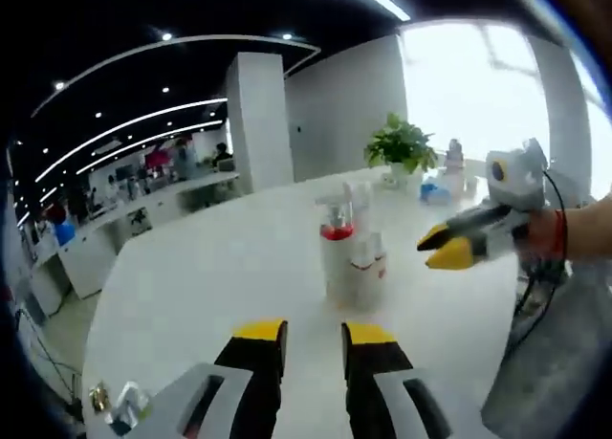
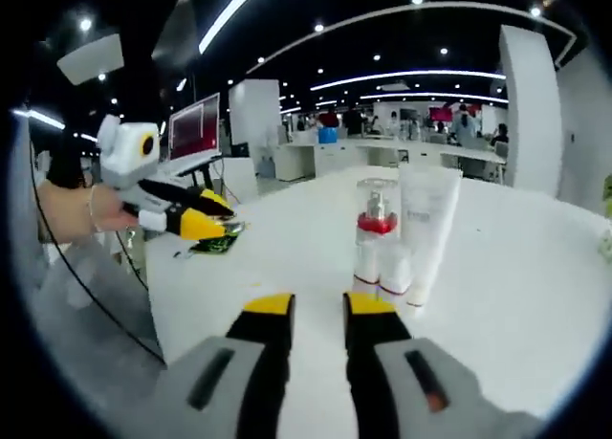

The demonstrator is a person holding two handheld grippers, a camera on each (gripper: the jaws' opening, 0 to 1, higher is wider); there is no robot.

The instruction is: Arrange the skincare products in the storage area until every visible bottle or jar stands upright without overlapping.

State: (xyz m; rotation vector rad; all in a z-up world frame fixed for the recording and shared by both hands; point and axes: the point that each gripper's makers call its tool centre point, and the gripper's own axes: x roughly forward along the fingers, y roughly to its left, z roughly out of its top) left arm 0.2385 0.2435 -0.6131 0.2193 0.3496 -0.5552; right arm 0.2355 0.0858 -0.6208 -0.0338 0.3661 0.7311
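Nearest in the left gripper view, the left tool (image 1: 314, 348) stands slightly parted with nothing between its jaws; in the right gripper view the right tool (image 2: 316, 319) is likewise a little open and empty. Beyond them, mid-bench (image 2: 287, 257), the skincare products are clustered: a pump bottle with a red collar (image 2: 375, 236), a tall white tube (image 2: 427, 230) touching beside it, and small white bottles (image 2: 381, 267) in front, all seemingly upright. They crowd closely, so the job looks nearly finished, perhaps needing only spacing. Farther off, a potted plant (image 1: 402, 147) stands near the window.
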